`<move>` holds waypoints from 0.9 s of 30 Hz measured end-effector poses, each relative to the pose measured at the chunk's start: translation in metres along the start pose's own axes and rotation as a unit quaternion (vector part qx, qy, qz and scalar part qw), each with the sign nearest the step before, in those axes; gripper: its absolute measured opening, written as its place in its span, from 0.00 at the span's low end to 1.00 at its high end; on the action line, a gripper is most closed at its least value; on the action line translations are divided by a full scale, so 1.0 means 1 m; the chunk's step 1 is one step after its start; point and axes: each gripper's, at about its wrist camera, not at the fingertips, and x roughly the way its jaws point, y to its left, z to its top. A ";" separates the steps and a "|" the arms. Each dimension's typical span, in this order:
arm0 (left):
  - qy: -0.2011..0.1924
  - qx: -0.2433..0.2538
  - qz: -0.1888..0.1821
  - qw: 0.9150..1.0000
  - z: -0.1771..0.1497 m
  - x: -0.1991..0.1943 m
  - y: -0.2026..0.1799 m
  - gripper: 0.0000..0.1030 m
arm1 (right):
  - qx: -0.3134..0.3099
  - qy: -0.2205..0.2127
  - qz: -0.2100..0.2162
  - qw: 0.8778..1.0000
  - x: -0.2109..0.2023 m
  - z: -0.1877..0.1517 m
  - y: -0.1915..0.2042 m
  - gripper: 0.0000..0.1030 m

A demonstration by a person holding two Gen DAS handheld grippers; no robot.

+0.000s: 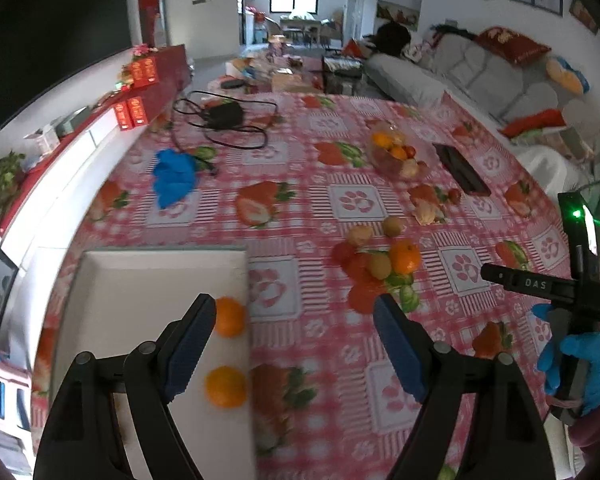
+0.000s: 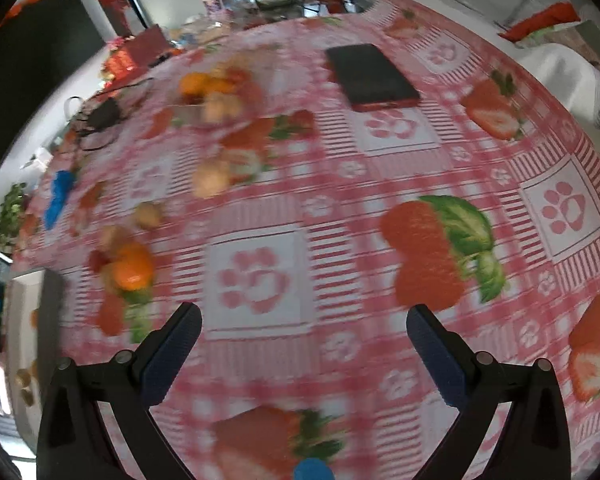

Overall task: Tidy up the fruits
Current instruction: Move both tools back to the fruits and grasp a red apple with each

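A white tray [image 1: 148,280] lies at the near left of the table with two oranges [image 1: 228,316] in it. My left gripper [image 1: 296,312] hovers open over the tray's right edge, with nothing between its fingers. Loose fruit lies beyond it: an orange [image 1: 405,256], small yellowish fruits [image 1: 380,266] and red ones [image 1: 344,252]. In the blurred right wrist view, my right gripper [image 2: 304,314] stands wide open and empty above bare tablecloth. That same orange [image 2: 133,266] lies to its left, and the tray [image 2: 24,320] sits at the left edge.
A clear bowl of mixed fruit [image 1: 396,152] stands mid-table beside a black flat device [image 1: 462,168]. A blue cloth [image 1: 174,176] and a black charger with cables [image 1: 224,116] lie at the far left. A blue-gloved hand [image 1: 580,364] is at the right.
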 end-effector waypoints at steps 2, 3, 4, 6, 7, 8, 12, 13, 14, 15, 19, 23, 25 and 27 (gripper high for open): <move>0.007 0.006 0.003 1.000 0.007 0.016 -0.010 0.81 | -0.001 0.001 -0.007 1.000 0.005 0.007 -0.009 1.00; 0.010 0.009 0.004 1.000 0.011 0.025 -0.014 0.81 | 0.001 0.002 -0.008 1.000 0.009 0.011 -0.013 1.00; 0.013 0.012 0.006 1.000 0.013 0.031 -0.017 0.81 | 0.005 0.004 -0.006 1.000 0.013 0.016 -0.018 1.00; 0.023 0.022 0.015 0.999 0.017 0.052 -0.026 0.81 | 0.011 0.005 -0.009 1.000 0.020 0.025 -0.023 1.00; 0.028 0.024 0.016 0.999 0.018 0.059 -0.028 0.81 | 0.011 0.005 -0.011 1.000 0.023 0.029 -0.025 1.00; 0.033 0.027 0.016 0.999 0.018 0.067 -0.031 0.81 | 0.009 0.003 -0.014 1.000 0.027 0.034 -0.026 1.00; 0.042 0.047 0.018 0.998 0.020 0.094 -0.039 0.81 | 0.000 -0.016 -0.026 1.000 0.039 0.053 -0.023 1.00; 0.042 0.052 0.021 0.998 0.021 0.099 -0.040 0.81 | -0.001 -0.023 -0.025 0.999 0.043 0.059 -0.022 1.00; 0.044 0.057 0.025 0.997 0.022 0.105 -0.041 0.81 | -0.002 -0.027 -0.026 0.999 0.046 0.064 -0.020 1.00; 0.047 0.058 0.025 0.997 0.022 0.109 -0.042 0.81 | -0.003 -0.032 -0.028 0.999 0.049 0.069 -0.018 1.00; 0.049 0.051 0.018 0.997 0.025 0.119 -0.039 0.81 | -0.013 -0.046 -0.028 0.998 0.063 0.085 -0.004 0.95; 0.043 0.048 0.013 0.998 0.028 0.120 -0.035 0.81 | -0.038 -0.066 -0.042 0.996 0.071 0.093 0.012 0.84; 0.038 0.048 0.008 0.998 0.028 0.118 -0.033 0.81 | -0.039 -0.079 -0.046 0.995 0.074 0.097 0.017 0.71; 0.033 0.050 0.007 0.998 0.029 0.117 -0.032 0.81 | -0.042 -0.088 -0.048 0.994 0.075 0.101 0.019 0.58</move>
